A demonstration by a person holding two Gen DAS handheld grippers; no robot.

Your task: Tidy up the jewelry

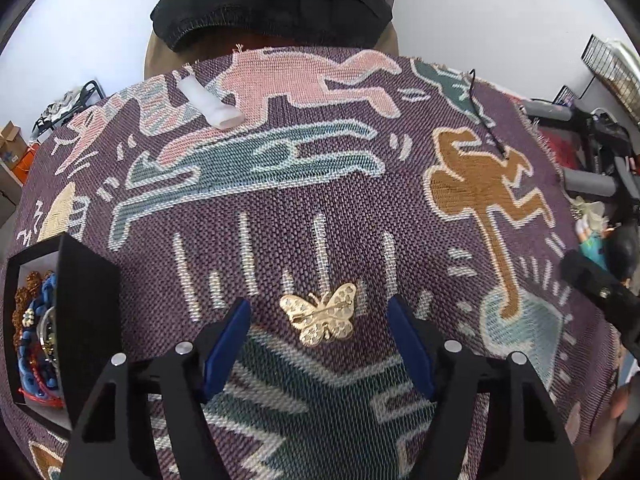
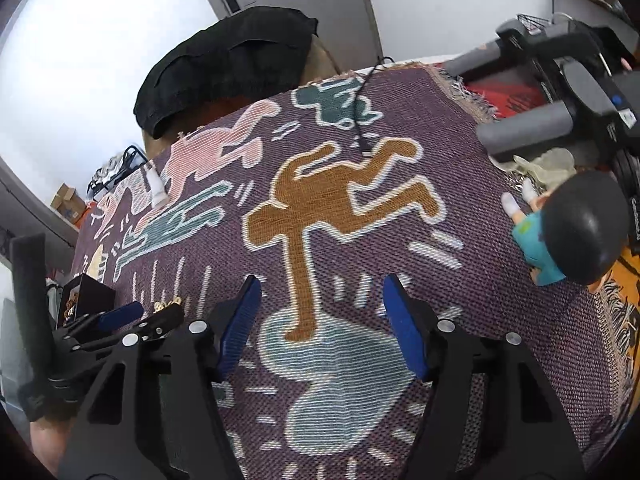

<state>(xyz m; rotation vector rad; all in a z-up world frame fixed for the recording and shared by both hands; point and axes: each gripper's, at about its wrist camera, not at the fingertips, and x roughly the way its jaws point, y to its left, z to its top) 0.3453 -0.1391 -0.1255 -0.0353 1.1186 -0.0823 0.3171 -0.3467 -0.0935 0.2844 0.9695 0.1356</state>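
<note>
Left hand-held gripper (image 1: 320, 320) points down at the woven cloth (image 1: 320, 208) covering the desk, jaws partly open. The gold butterfly brooch (image 1: 320, 314) lies flat on the cloth between the 2 blue pads (image 1: 226, 344), touching neither; nothing gripped. Black jewelry box (image 1: 86, 312) sits at the left edge, just beside the left finger, open side showing blue, orange and red beads (image 1: 36, 344) piled inside. White tube-like item (image 1: 210, 102) lies further back on the cloth, well apart from the brooch. Black cable (image 1: 486, 120) runs across the far right of the cloth.

Right hand-held gripper (image 2: 320, 320) hovers over the cloth's brown figure pattern (image 2: 320, 208), jaws partly open, empty. Toy figure (image 2: 568, 232) with a black helmet-like head and teal top lies at the cloth's right edge. In the right wrist view the left hand-held gripper shows low at left with the brooch beside its tip, probably not clamped, too small to be sure. Black garment (image 2: 228, 64) lies beyond the far edge.
</note>
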